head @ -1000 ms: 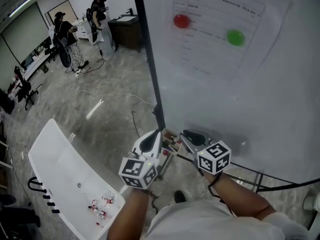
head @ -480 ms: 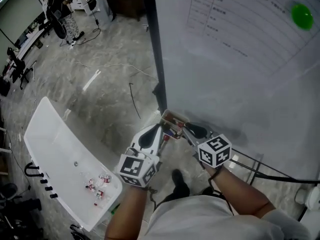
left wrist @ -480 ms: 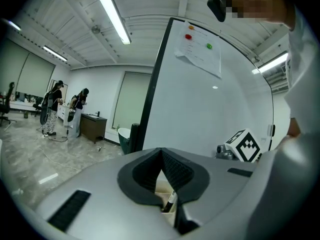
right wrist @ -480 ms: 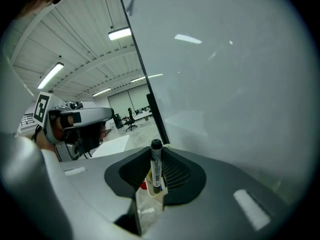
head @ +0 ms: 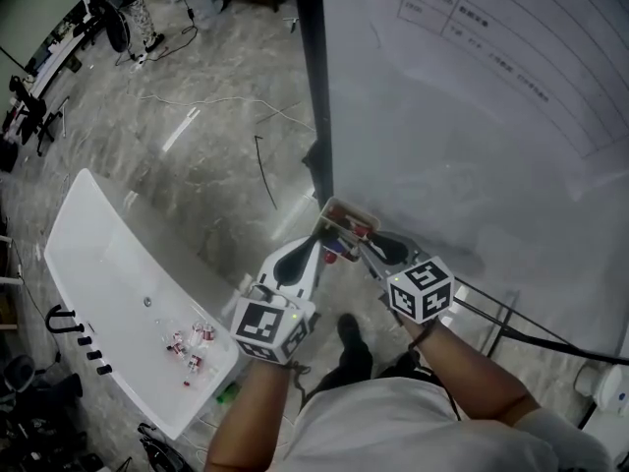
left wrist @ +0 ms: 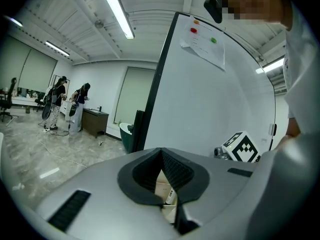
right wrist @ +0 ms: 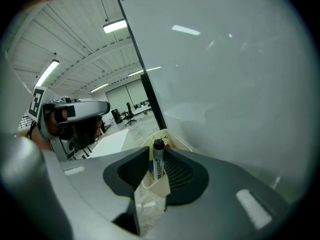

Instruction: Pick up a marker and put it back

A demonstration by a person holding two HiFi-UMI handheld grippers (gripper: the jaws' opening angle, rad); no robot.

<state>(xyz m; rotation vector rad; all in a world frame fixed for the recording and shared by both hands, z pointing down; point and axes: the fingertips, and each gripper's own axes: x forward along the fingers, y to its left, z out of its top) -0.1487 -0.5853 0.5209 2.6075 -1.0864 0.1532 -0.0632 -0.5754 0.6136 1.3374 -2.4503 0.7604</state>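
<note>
Head view: poised with left gripper (head: 316, 244) and right gripper (head: 366, 254) at tray (head: 339, 208), whiteboard's (head: 472, 146) lower left corner. Left gripper view: closed at tips, empty. Right gripper view: spread apart around black-capped marker (right wrist: 158, 159), upright in tray.

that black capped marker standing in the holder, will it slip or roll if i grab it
The marker looks like a smooth rigid plastic barrel: probably stiff, light, slightly slippery between the jaws of the right gripper. Being round, it would likely roll if laid flat. Upright in the holder, it should lift straight out.
</note>
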